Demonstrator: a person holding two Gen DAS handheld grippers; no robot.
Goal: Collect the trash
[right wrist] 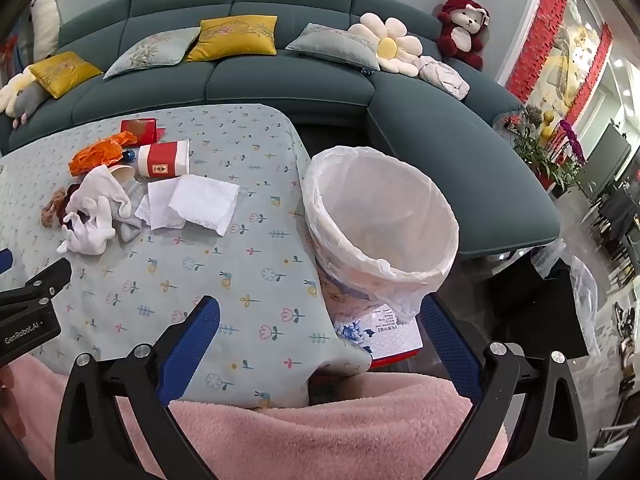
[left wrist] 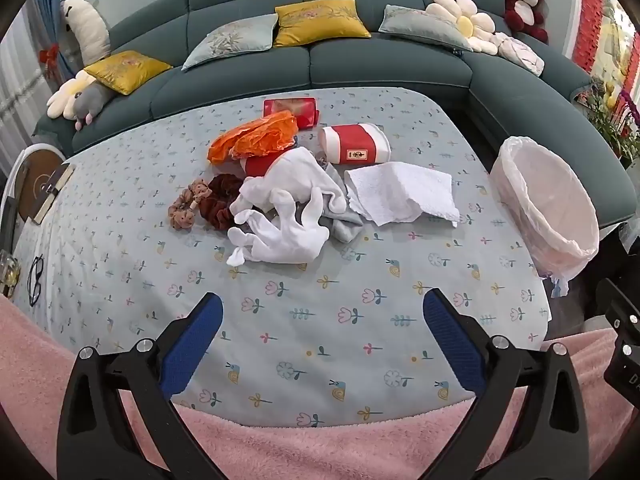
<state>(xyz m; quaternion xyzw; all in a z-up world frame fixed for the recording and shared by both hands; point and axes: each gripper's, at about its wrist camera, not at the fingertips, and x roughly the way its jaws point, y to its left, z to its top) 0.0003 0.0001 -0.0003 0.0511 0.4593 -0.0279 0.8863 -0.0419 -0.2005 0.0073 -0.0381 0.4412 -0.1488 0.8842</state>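
A heap of trash lies mid-table on the flowered cloth (left wrist: pixel 304 320): a white tissue (left wrist: pixel 400 194) (right wrist: pixel 200 200), an orange plastic wrapper (left wrist: pixel 256 138) (right wrist: pixel 98 156), a red-and-white paper cup (left wrist: pixel 356 148) (right wrist: pixel 164 160) on its side, and a red packet (left wrist: pixel 290 110) (right wrist: pixel 140 128). White socks (left wrist: pixel 280 216) (right wrist: pixel 96 208) and hair scrunchies (left wrist: pixel 200 204) lie among them. A bin with a white liner (left wrist: pixel 548 208) (right wrist: pixel 380 220) stands off the table's right edge. My left gripper (left wrist: pixel 322 334) hovers open over the near cloth. My right gripper (right wrist: pixel 320 336) is open near the bin.
A teal corner sofa (left wrist: pixel 312 68) with cushions and plush toys wraps the far side. Glasses (left wrist: pixel 36 280) and a small round stand (left wrist: pixel 38 188) sit at the left. A pink fleece (left wrist: pixel 320 448) lies below the grippers. A printed box (right wrist: pixel 388 332) sits under the bin.
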